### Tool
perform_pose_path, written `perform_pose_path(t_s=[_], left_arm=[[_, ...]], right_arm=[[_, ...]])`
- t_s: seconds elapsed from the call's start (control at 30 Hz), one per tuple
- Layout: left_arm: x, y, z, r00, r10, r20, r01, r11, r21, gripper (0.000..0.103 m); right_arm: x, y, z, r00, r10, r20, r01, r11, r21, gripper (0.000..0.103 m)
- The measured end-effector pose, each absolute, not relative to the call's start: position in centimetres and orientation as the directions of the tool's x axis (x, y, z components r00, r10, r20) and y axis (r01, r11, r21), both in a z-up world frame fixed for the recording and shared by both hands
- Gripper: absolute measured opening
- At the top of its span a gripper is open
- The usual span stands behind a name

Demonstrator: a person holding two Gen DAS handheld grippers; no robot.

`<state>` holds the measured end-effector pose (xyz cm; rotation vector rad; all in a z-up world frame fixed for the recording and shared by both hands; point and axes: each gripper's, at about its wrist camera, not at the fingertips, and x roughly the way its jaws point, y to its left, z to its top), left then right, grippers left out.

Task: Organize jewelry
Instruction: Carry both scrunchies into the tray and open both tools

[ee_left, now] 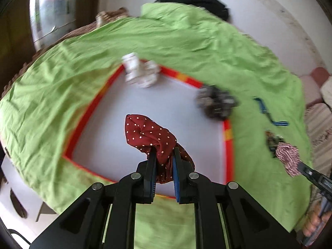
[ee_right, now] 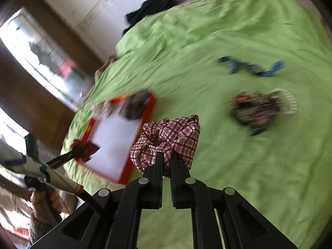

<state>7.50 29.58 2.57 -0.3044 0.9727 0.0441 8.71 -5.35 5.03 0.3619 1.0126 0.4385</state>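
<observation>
Left hand-held gripper [ee_left: 164, 151] is clamped on a red polka-dot scrunchie [ee_left: 149, 134] above the white tray [ee_left: 145, 108]. Right hand-held gripper [ee_right: 167, 155] is clamped on a checked scrunchie [ee_right: 168, 137], right of the tray.

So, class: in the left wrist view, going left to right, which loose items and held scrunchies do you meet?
White scrunchie → red dotted scrunchie → dark patterned scrunchie → blue hair tie → checked scrunchie.

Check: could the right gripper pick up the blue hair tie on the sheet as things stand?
Probably not: the right gripper is shut on the checked scrunchie. The blue hair tie lies uncovered on the green sheet.
</observation>
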Motion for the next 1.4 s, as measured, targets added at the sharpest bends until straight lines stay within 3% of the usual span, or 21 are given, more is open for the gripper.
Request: perform_pose_path(t_s=[0.37, 0.6, 0.73, 0.87, 0.93, 1.03, 1.1, 1.4], left_arm=[[8.1, 35.7, -0.8, 0.513, -0.016, -0.858, -0.298, 0.934, -0.195, 0.014], [6.6, 37.2, -0.7, 0.541, -0.023, -0.841, -0.341, 0.908, -0.245, 0.017], [6.1, 37.4, 0.1, 0.559, -0.010, -0.829, -0.355, 0.901, -0.250, 0.031], [5.2, 37.4, 1.8, 0.600, -0.014, -0.800, -0.364, 0.886, -0.288, 0.041], [4.3, 37.0, 3.0, 0.624, 0.000, -0.781, -0.362, 0.886, -0.289, 0.050], [2.8, 36.4, 4.7, 0.651, 0.042, -0.758, -0.366, 0.892, -0.265, 0.056], [1.8, 36.1, 5.6, 0.665, 0.075, -0.743, -0.378, 0.892, -0.248, 0.059], [0.6, 32.6, 7.5, 0.675, 0.085, -0.733, -0.349, 0.912, -0.215, 0.060]], right_arm=[[9.7, 9.4, 2.3, 0.319, 0.550, -0.771, -0.389, 0.818, 0.423, 0.007], [10.9, 13.3, -1.7, 0.233, 0.518, -0.823, -0.395, 0.824, 0.407, 0.007], [10.6, 13.9, -2.2, 0.222, 0.506, -0.834, -0.403, 0.826, 0.394, 0.007], [10.3, 13.9, -2.4, 0.219, 0.498, -0.839, -0.389, 0.833, 0.392, 0.011], [10.1, 13.6, -2.1, 0.227, 0.495, -0.839, -0.386, 0.837, 0.389, 0.019], [9.4, 12.6, -1.1, 0.241, 0.508, -0.827, -0.382, 0.833, 0.401, 0.034], [8.8, 11.9, -0.1, 0.268, 0.510, -0.817, -0.390, 0.833, 0.392, 0.036], [6.1, 6.4, 2.6, 0.370, 0.497, -0.785, -0.387, 0.851, 0.356, 0.045]])
